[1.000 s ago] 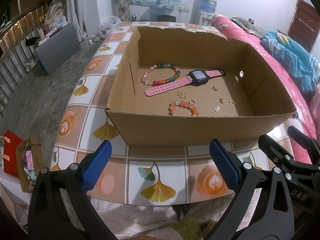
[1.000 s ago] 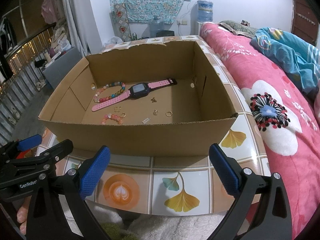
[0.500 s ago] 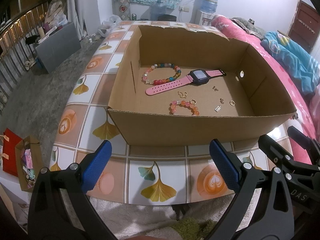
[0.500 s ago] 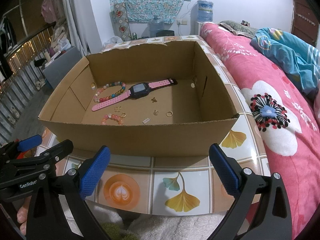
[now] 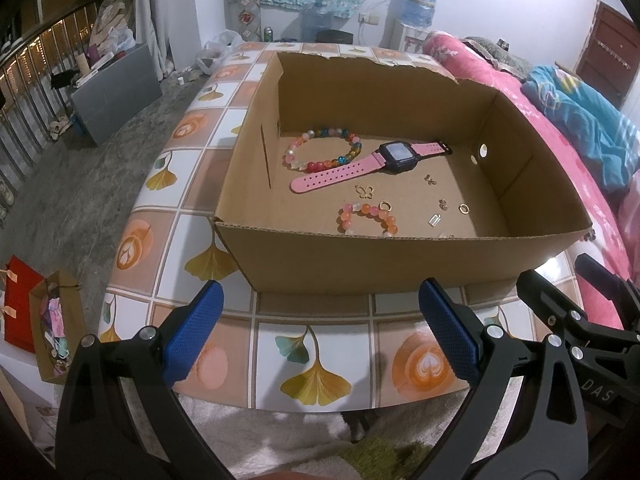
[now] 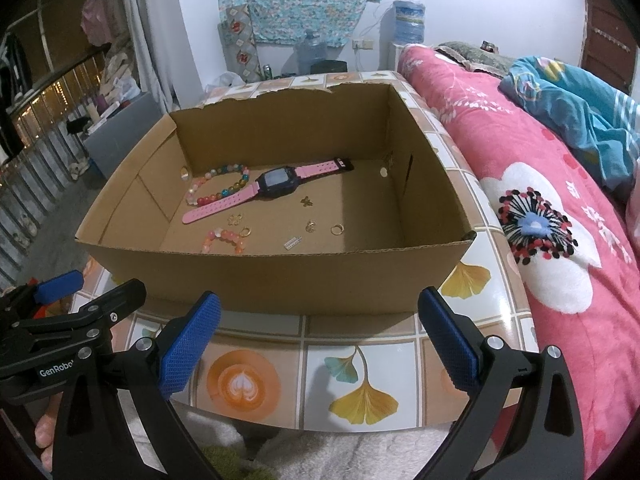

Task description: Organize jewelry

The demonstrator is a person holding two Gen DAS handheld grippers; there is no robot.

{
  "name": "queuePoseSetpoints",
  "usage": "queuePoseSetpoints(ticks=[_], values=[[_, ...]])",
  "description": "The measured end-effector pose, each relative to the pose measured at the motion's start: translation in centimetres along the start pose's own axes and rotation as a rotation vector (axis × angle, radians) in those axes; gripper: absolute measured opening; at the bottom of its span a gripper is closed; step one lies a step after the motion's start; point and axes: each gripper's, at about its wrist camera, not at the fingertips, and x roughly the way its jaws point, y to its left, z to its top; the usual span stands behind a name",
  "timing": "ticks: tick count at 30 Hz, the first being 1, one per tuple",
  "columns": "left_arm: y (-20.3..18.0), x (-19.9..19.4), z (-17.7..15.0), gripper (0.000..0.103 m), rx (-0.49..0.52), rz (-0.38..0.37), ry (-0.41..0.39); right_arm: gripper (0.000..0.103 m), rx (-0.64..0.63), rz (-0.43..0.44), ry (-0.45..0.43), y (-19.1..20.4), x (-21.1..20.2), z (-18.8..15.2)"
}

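Tiled desk (image 5: pixel 320 344) beside a bed (image 6: pixel 560 240) carries a cardboard box (image 5: pixel 360 260) holding watch (image 5: pixel 396 156), bead bracelets (image 5: pixel 320 152) and earrings; left gripper (image 5: pixel 320 332) and right gripper (image 6: pixel 320 332) hover empty before it, fingers apart.

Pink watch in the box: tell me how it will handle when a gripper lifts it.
The pink watch will likely flop: its long perforated strap lies flat and looks soft. Its dark case looks bulkier, so gripped by the strap it would probably sag.

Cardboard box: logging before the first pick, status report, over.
Left gripper open, right gripper open, both short of the cardboard box. Pink watch, two bead bracelets, small gold pieces on its floor. Near wall stands between.
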Motion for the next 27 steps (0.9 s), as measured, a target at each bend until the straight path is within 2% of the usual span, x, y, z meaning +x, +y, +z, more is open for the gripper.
queuePoseSetpoints(ticks=[27], values=[[-0.32, -0.02, -0.37, 0.094, -0.005, -0.003, 0.007, 0.096, -0.007, 0.010, 0.005, -0.48, -0.22, 0.15]])
